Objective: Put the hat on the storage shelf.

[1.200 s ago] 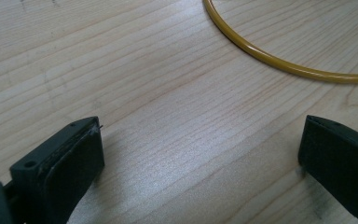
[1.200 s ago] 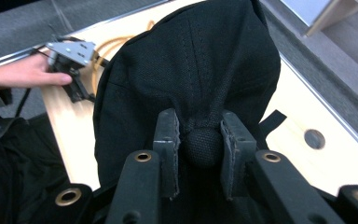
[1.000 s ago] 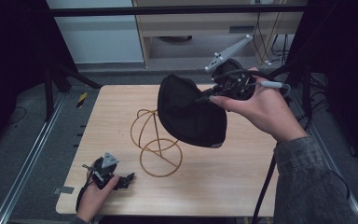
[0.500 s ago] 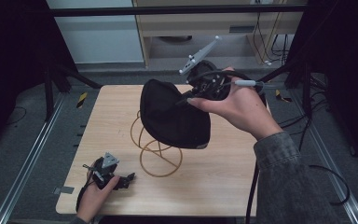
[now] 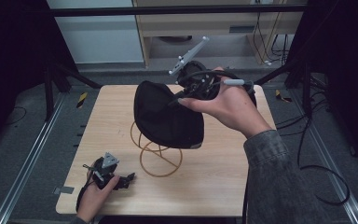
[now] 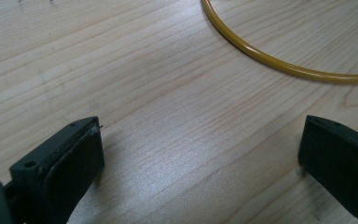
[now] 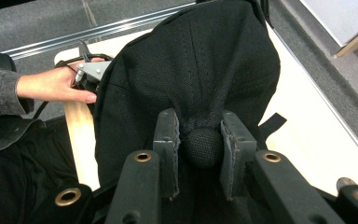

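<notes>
Right gripper clamped shut on a fold of the black cap, held aloft over the wire stand near table centre. Left gripper resting at about 7 o'clock on the table, jaws wide apart, nothing between them. Step in hand, as judged: seating the cap on the stand. Best done by keeping the pinch firm, lowering slowly with the hollow of the cap facing down, centring the crown over the top loop of the stand, and letting go only once the cloth rests on the wire; otherwise the light stand could tip or slide. Left gripper free to steady the base ring if needed. From the right gripper view: pads squeezing a bunched knob of fabric, cap hanging ahead, the left hand beyond at 10 o'clock; stand hidden behind the cloth there. From the left gripper view: bare wood and an arc of the yellow ring at 1 o'clock, clear of both pads. From the high view: cap's spot over the stand.
</notes>
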### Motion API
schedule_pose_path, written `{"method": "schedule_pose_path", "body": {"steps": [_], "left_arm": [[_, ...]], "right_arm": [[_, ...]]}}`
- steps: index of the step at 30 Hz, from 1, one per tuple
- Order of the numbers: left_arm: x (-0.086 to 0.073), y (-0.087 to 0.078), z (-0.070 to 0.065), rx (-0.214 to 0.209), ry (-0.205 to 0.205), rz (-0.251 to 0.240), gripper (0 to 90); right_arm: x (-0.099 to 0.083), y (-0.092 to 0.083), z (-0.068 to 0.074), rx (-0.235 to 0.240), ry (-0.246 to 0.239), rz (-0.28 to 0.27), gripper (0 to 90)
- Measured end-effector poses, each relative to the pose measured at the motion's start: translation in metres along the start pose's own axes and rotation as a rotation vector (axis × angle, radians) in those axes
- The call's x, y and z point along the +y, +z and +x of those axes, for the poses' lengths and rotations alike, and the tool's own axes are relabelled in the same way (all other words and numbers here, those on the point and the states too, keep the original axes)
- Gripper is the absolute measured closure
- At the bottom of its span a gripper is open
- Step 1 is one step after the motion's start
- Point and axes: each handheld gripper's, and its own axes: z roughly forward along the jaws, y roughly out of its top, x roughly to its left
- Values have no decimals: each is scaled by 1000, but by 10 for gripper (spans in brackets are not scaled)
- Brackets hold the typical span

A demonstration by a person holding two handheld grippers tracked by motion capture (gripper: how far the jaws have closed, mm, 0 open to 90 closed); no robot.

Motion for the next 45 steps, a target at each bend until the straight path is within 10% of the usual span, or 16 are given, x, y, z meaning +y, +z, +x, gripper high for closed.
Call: {"method": "schedule_pose_path", "body": {"steps": [24,45], "left_arm": [[0,0,0,-2,2,5,0],[0,0,0,-3,4,6,0]], "right_arm": [[33,70,-4,0,-16,120,713],[38,90,4,3,-43,166,685]]}}
